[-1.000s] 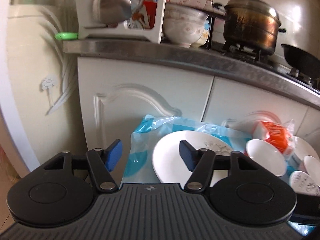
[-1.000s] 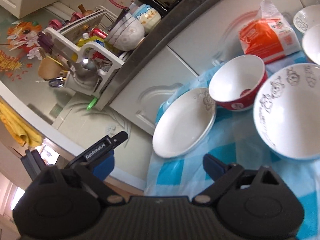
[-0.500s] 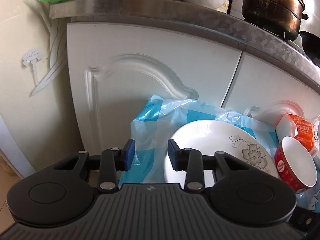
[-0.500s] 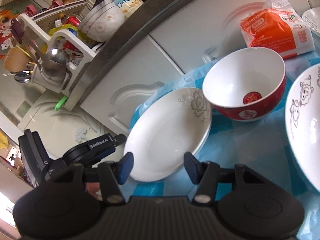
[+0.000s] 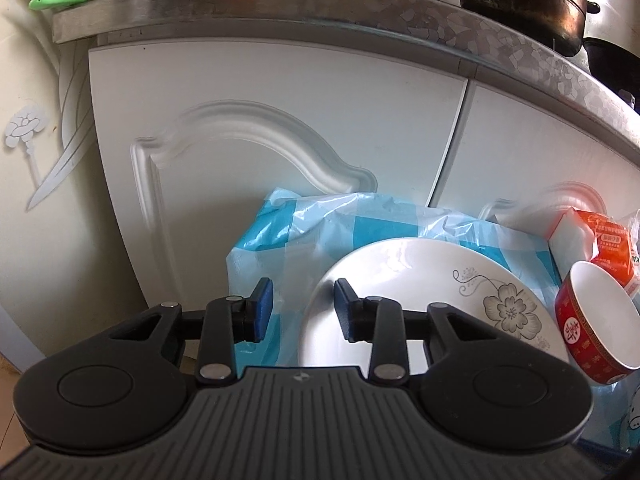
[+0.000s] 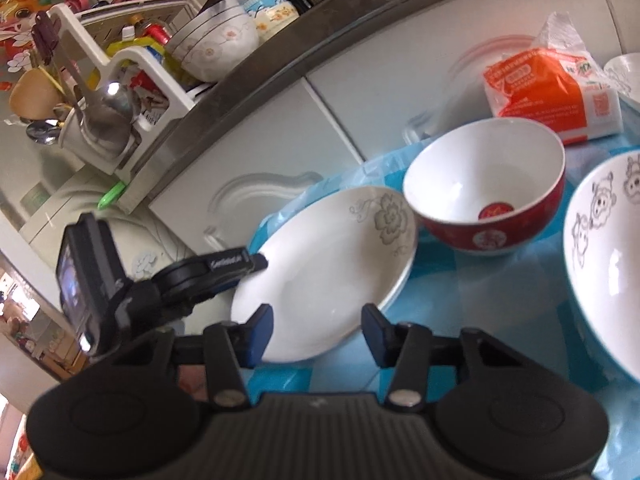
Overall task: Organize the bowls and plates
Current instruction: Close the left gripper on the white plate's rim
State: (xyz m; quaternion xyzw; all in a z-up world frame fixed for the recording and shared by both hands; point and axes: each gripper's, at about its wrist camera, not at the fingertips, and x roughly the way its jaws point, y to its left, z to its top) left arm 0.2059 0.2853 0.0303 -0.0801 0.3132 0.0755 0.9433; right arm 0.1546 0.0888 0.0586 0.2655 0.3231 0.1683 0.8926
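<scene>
— Grippers first, please. How does the left hand-held gripper (image 5: 303, 307) stand?

— Its jaws are partly open. The rim of the white plate (image 5: 420, 280) with the grey flower print lies between the two blue pads, at the plate's left edge. I cannot tell if the pads touch the rim; they do not look pressed on it.

— And the right hand-held gripper (image 6: 317, 332)?

— Its jaws are closing. The near edge of the same plate (image 6: 328, 280) is between the fingers, but a gap shows on both sides, so nothing is gripped yet. In this view the left hand-held gripper (image 6: 256, 262) reaches to the plate's left rim.

— Where does the plate lie?

— On a blue and white checked plastic sheet (image 5: 280, 232), in front of the white cabinet doors (image 5: 260, 120) below the grey counter (image 5: 280, 4).

— What is near the plate?

— A red bowl (image 6: 486, 184), white inside, stands just beside it on the right. Farther right is a big white bowl (image 6: 604, 260) with cartoon drawings. Behind the red bowl is an orange and white packet (image 6: 548, 88). On the counter there is a white rack (image 6: 120, 80) with spoons and a flowered bowl (image 6: 216, 40).
</scene>
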